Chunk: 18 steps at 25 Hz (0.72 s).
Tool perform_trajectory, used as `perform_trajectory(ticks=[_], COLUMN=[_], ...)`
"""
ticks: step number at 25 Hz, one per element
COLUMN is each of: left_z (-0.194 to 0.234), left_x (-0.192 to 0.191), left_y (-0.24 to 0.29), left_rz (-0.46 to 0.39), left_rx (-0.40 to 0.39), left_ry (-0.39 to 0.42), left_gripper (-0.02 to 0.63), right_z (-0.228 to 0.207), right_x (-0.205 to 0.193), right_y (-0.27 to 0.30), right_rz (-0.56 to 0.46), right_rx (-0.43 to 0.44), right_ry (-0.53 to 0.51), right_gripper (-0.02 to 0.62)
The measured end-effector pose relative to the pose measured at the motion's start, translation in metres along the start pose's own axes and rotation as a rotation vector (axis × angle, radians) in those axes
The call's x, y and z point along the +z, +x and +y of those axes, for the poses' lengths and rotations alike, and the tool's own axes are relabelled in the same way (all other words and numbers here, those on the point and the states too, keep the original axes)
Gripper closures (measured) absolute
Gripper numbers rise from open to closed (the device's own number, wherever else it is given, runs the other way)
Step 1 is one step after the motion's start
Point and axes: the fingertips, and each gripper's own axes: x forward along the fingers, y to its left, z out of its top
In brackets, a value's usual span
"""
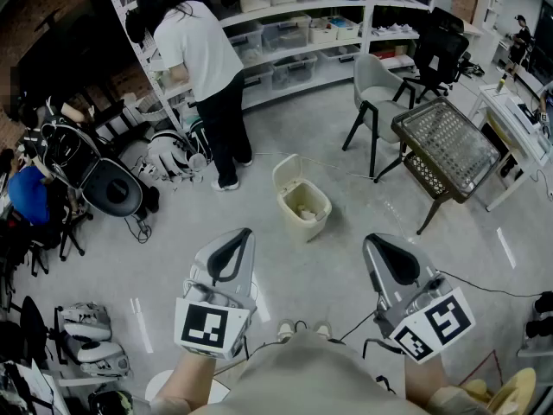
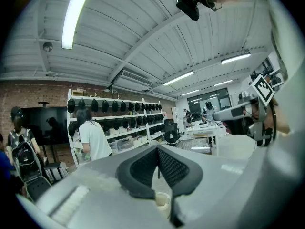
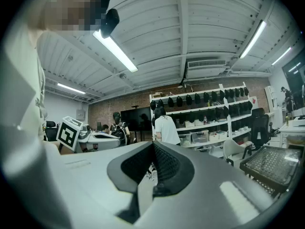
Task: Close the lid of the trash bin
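A cream trash bin (image 1: pixel 304 206) stands on the grey floor ahead of me, with its lid (image 1: pixel 286 172) tipped up at the back and rubbish inside. Both grippers hang low and near me, well short of the bin. My left gripper (image 1: pixel 234 243) is shut with its black pads together and holds nothing; a bit of the bin (image 2: pixel 160 200) shows below its jaws (image 2: pixel 157 150). My right gripper (image 1: pixel 393 258) is also shut and empty (image 3: pixel 153 145). Each gripper view shows the other gripper at its side.
A person in a white shirt (image 1: pixel 205 69) stands at the shelves (image 1: pixel 302 33) behind the bin. A grey chair (image 1: pixel 378 102) and a black mesh table (image 1: pixel 446 143) are at the right. Chairs and bags (image 1: pixel 95 180) crowd the left. A cable (image 1: pixel 484 288) runs across the floor.
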Motion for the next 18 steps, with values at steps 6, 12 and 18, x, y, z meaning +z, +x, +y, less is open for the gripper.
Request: perform_trajectory(ticks=[6, 12, 18], left_z=[-0.012, -0.027, -0.047], left_x=[0.002, 0.003, 0.006], left_y=[0.003, 0.006, 0.011], left_rz=[-0.002, 0.016, 0.025], left_rx=[-0.007, 0.007, 0.034], left_ry=[-0.02, -0.023, 0.0], left_gripper=[0.603, 0.603, 0.603], right_z=[-0.011, -0.022, -0.035], right_x=[-0.001, -0.005, -0.008], right_y=[-0.01, -0.019, -0.031], right_rz=[-0.008, -0.003, -0.002], right_rx=[0.003, 0.019, 0.054], right_ry=[0.038, 0.044, 0.062], right_gripper=[0.592, 0.592, 0.592])
